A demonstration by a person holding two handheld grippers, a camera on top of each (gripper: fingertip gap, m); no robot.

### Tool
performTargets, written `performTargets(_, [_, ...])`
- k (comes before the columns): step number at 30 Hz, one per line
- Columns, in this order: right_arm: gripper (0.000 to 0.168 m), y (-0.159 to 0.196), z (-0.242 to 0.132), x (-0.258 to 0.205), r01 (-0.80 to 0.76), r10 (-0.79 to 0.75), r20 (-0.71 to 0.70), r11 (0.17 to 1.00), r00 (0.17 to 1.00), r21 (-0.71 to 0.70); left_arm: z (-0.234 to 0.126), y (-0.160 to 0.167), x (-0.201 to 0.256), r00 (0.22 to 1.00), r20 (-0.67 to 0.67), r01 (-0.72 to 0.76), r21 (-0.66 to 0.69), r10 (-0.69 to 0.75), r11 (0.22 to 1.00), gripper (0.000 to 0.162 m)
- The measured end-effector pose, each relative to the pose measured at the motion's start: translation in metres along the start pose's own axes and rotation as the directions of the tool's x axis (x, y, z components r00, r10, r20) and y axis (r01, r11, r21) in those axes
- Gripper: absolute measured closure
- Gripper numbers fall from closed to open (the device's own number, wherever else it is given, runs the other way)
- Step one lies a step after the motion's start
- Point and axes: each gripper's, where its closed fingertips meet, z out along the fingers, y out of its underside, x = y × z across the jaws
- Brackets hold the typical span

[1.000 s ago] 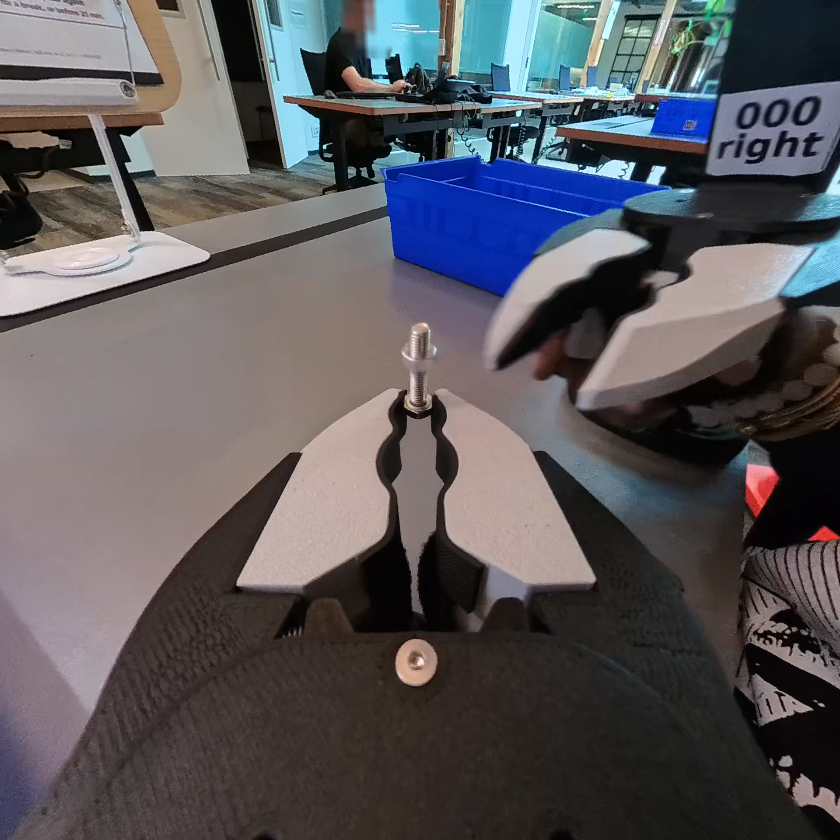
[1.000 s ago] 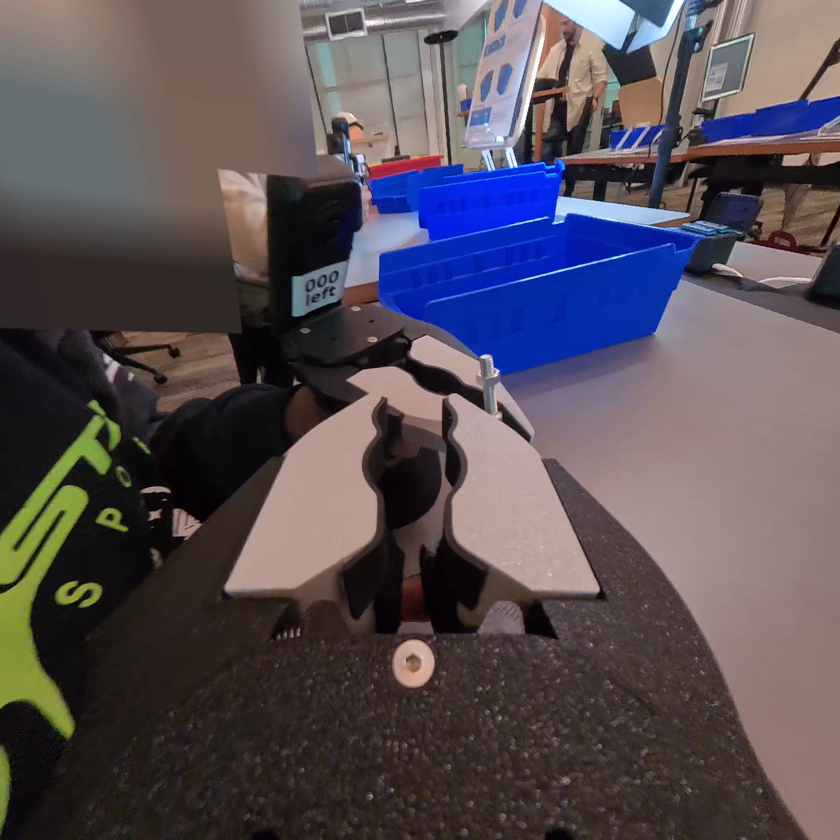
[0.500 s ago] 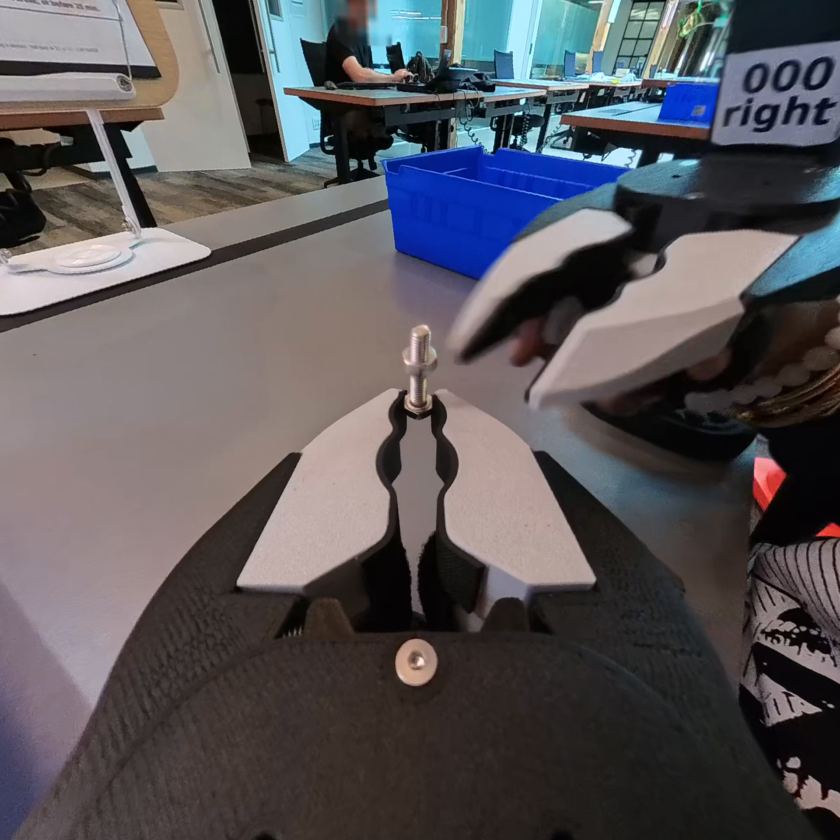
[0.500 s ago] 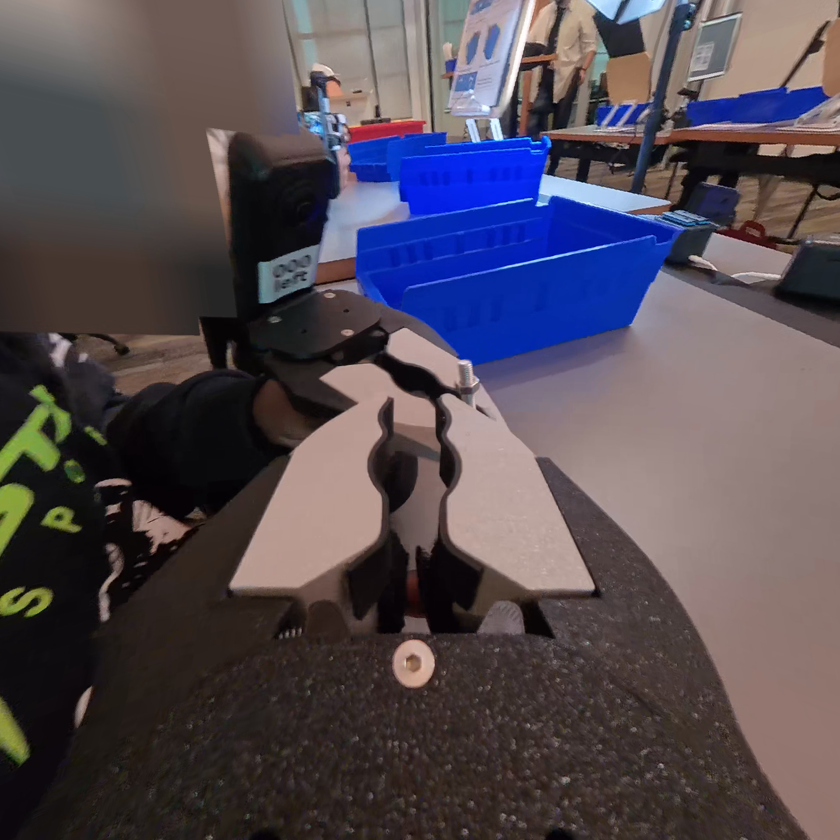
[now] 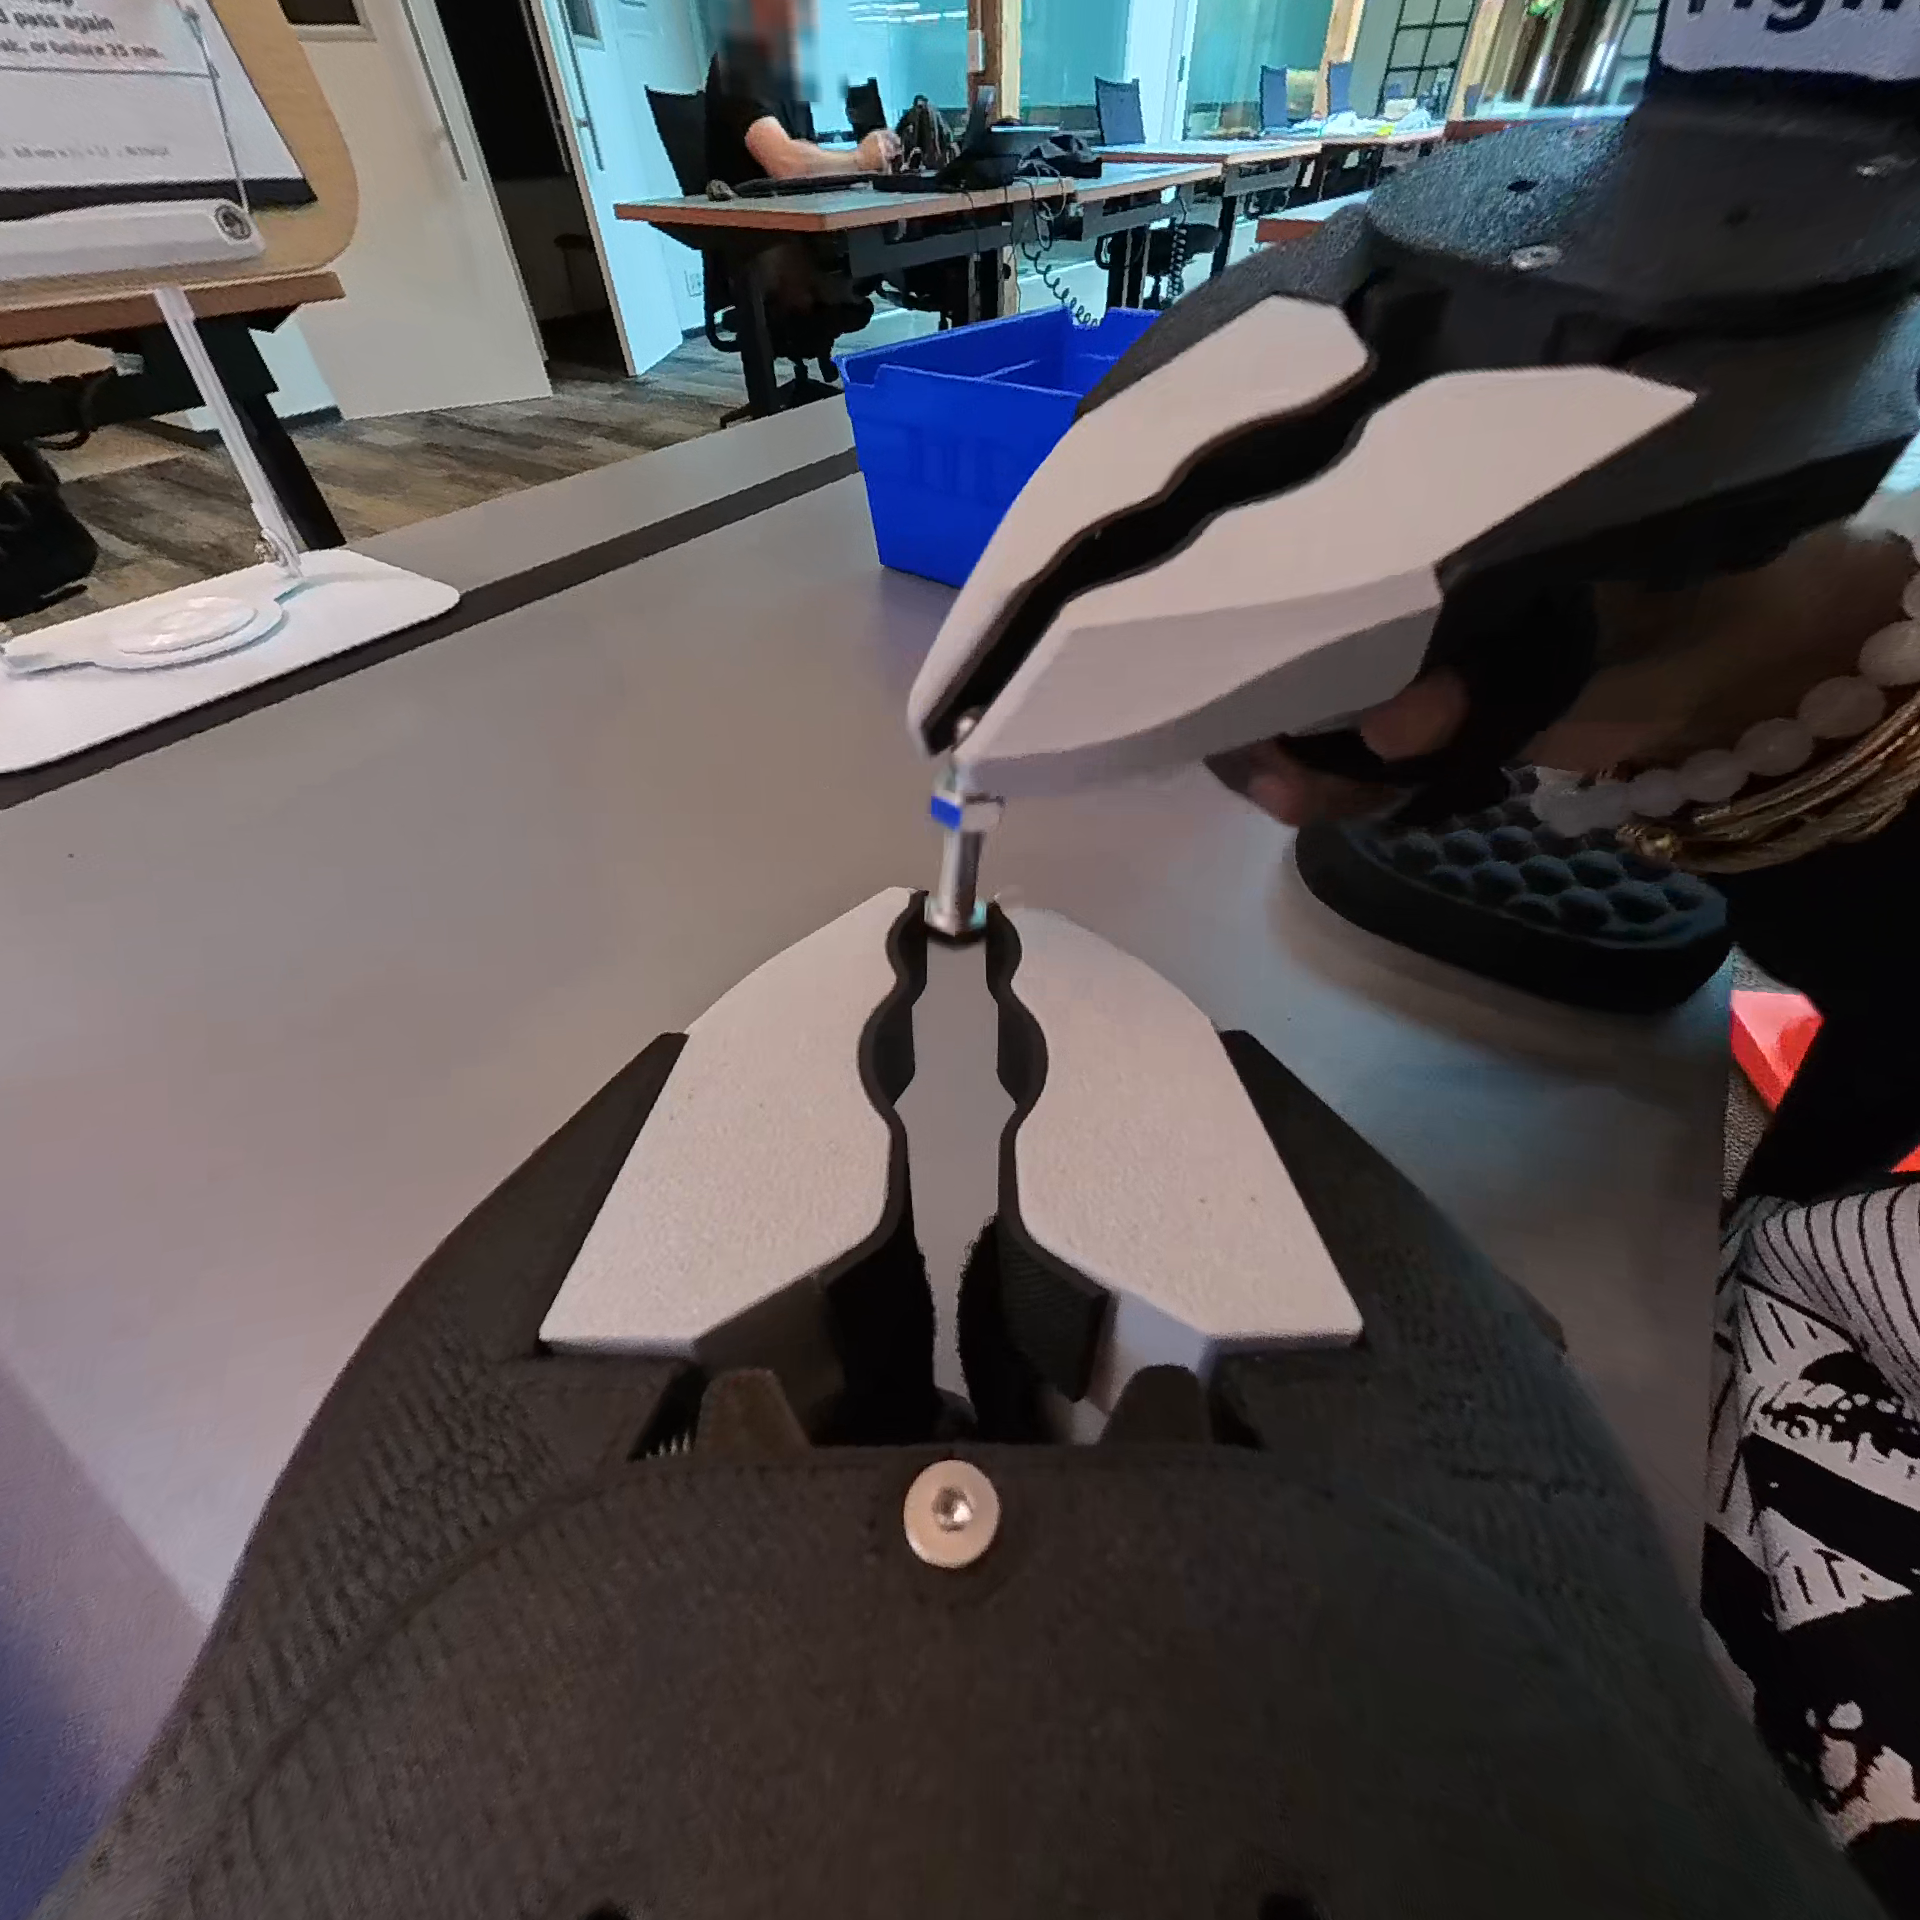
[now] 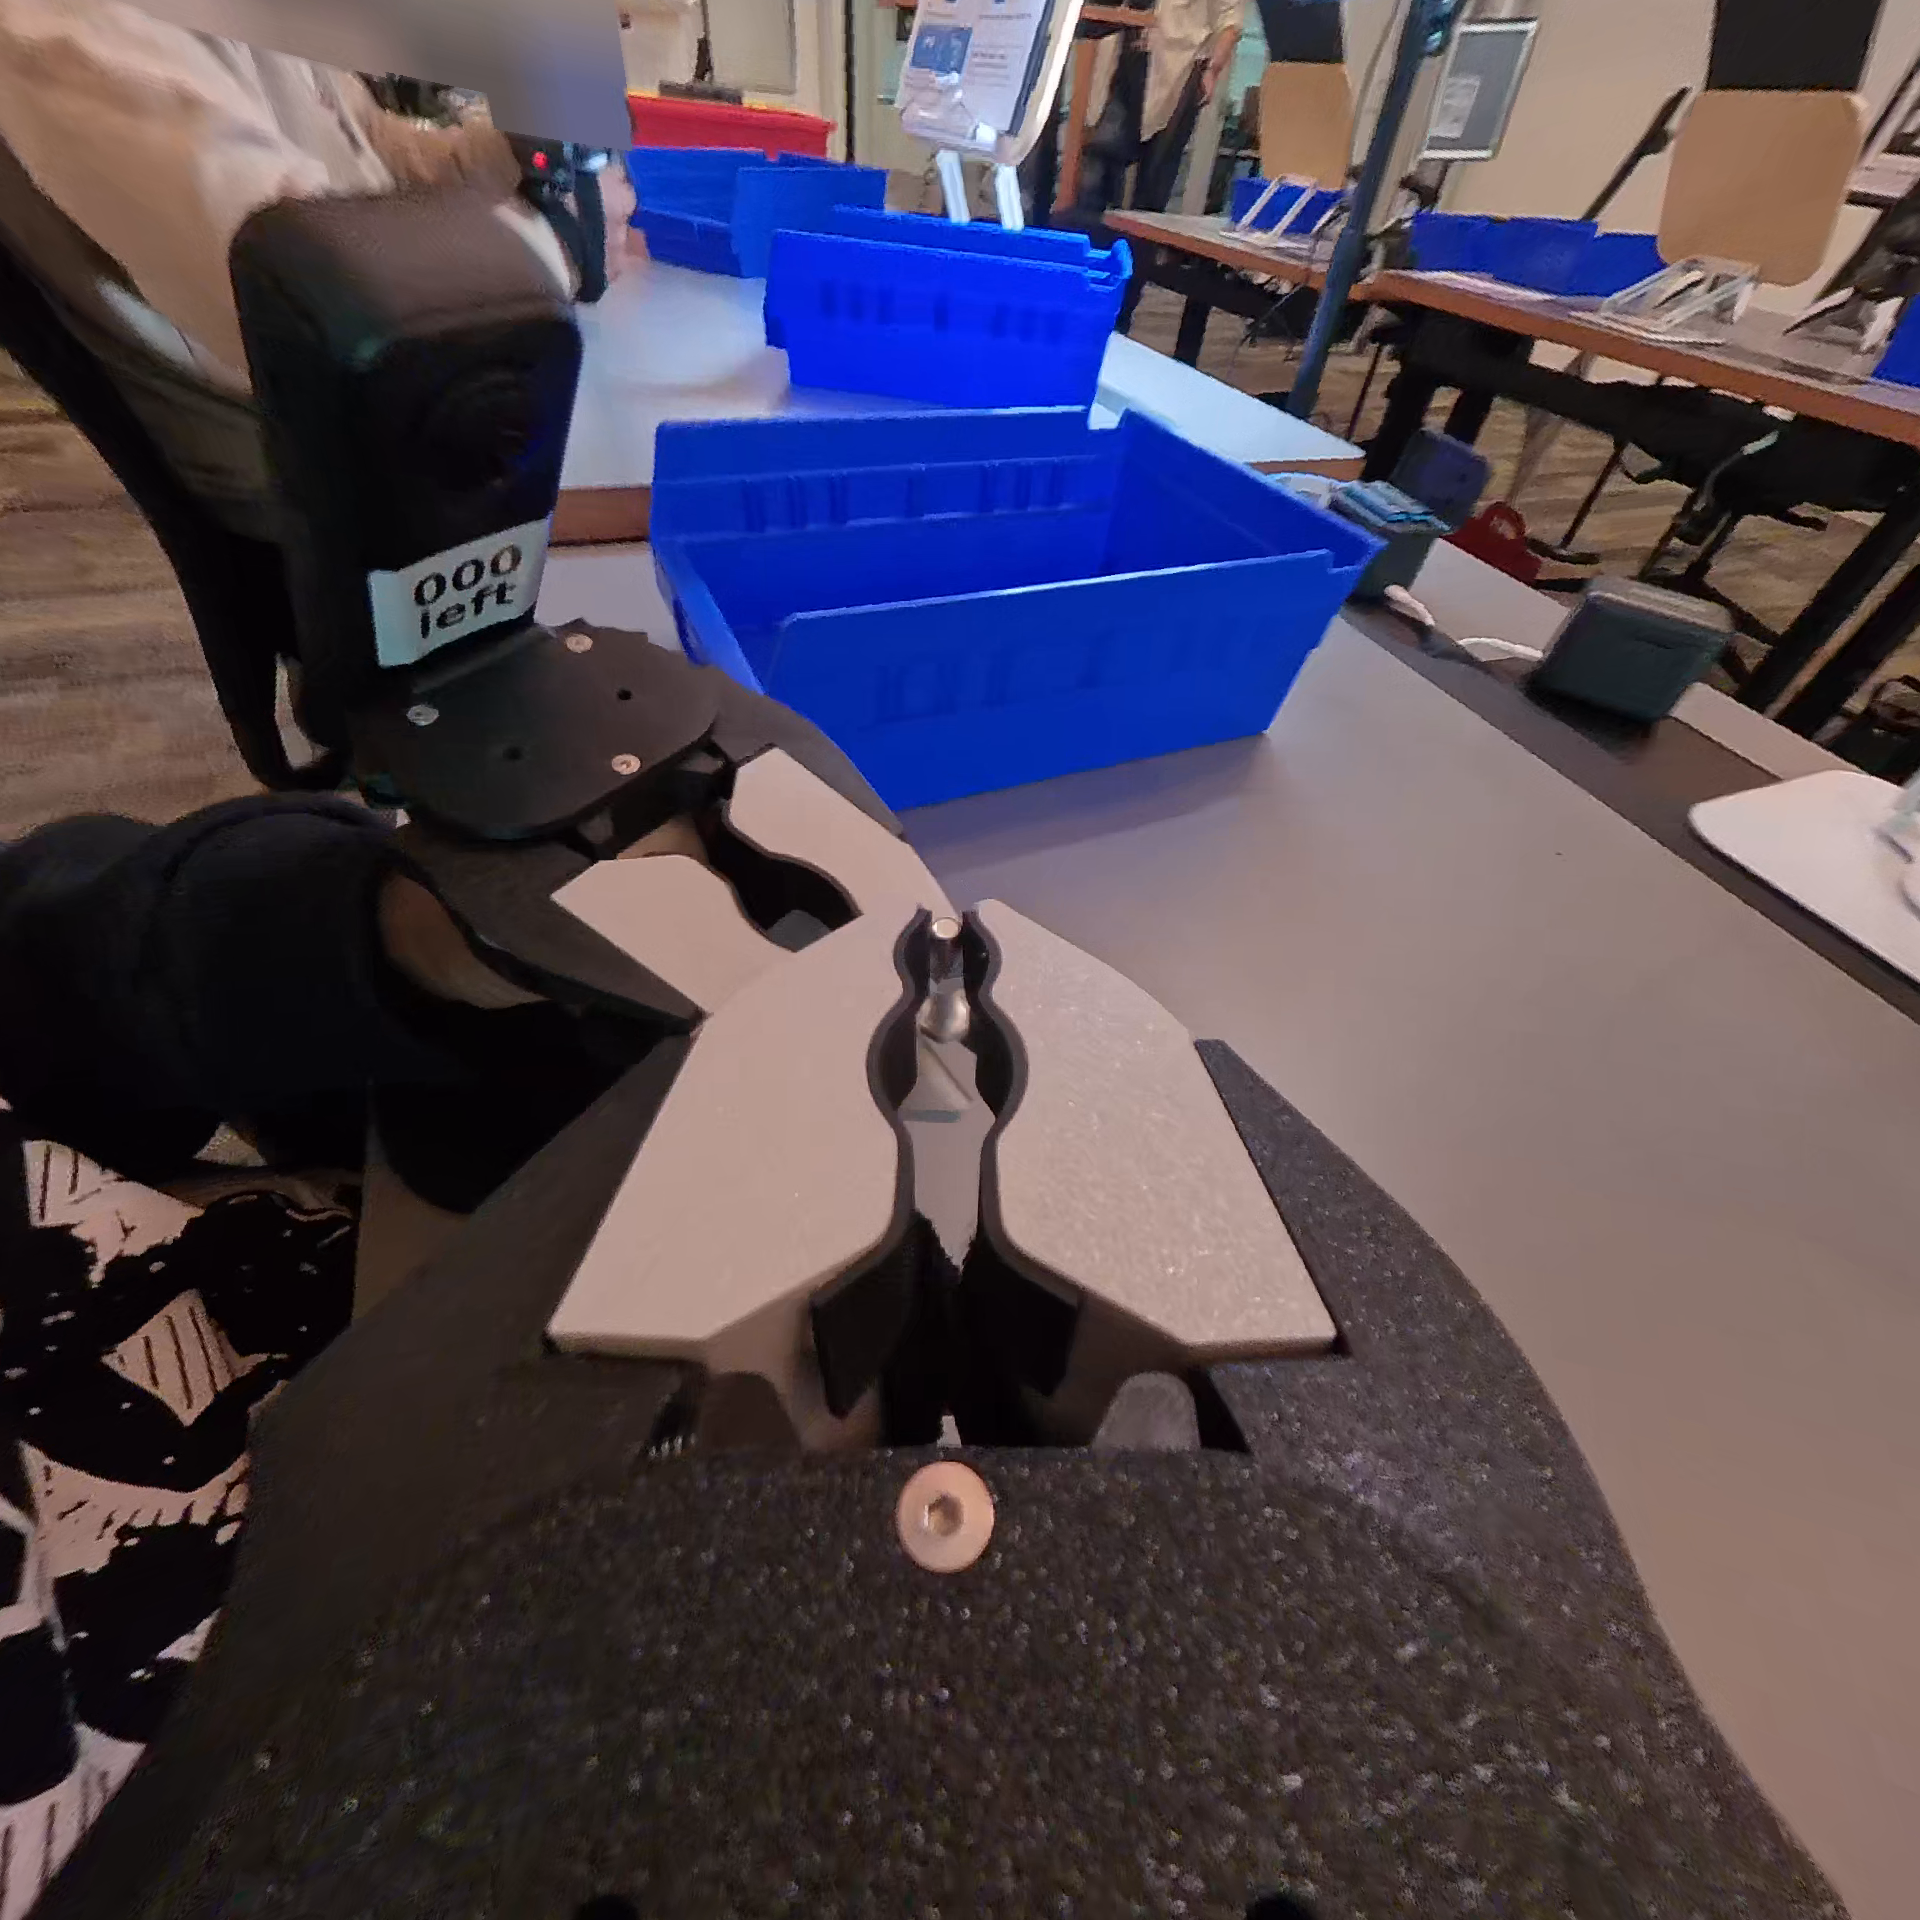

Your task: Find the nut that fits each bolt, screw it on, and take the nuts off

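While the left gripper (image 5: 956, 914) stays clenched on the lower end of the upright bolt (image 5: 960, 871), just as it was a second ago, the right gripper (image 5: 951, 732) has come across from the right side, where it hovered apart with its jaws spread, and now sits at the top of the bolt with its jaws drawn nearly together. In the left wrist view its pale fingertips (image 5: 1049, 748) pinch the bolt's upper end just above the nut (image 5: 964, 808), which shows a blue glint on one face and sits high on the thread, about where it sat before; whether the tips press the nut itself or only the thread above it cannot be told. From the right wrist view the bolt's end (image 6: 943, 930) shows in the notch between the closed tips of the right gripper (image 6: 943, 935), and the left gripper (image 6: 831, 831) lies under and just left of it, a gloved hand (image 6: 197, 935) behind. Half a second ago the right jaws were still apart and short of the bolt. Both tools hold the bolt above the grey table (image 5: 468, 831), and the blue bin (image 6: 1039, 644) stands beyond them, well apart, in the same place as before though partly hidden now in the left wrist view.
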Motion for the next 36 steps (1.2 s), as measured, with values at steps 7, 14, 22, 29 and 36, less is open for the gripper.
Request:
performTargets(7, [0.163,-0.015,-0.148,0.116,-0.075,0.106,-0.501,0.994,0.859,0.083,-0.006,-0.007,-0.001,1.0,-0.014,0.026,0.064,-0.025,0.998,0.127])
performTargets(14, [0.162,0.108,-0.296,0.24,-0.462,0.226,-0.864,0.887,0.449,-0.008,-0.007,-0.008,-0.002,1.0,-0.007,0.027,0.069,-0.027,0.997,0.127])
performTargets(22, [0.162,0.175,-0.307,0.261,-0.69,0.22,-0.895,0.713,0.388,-0.124,-0.006,-0.008,-0.004,0.999,-0.001,0.046,0.065,-0.046,0.997,0.127])
performTargets(29, [0.162,0.196,-0.312,0.262,-0.736,0.176,-0.909,0.654,0.377,-0.178,-0.006,-0.007,-0.005,0.999,0.001,0.05,0.06,-0.05,0.997,0.127])
performTargets(36, [0.155,0.201,-0.315,0.257,-0.744,0.168,-0.911,0.641,0.377,-0.19,-0.006,-0.007,-0.006,0.999,0.003,0.051,0.062,-0.051,0.997,0.127])
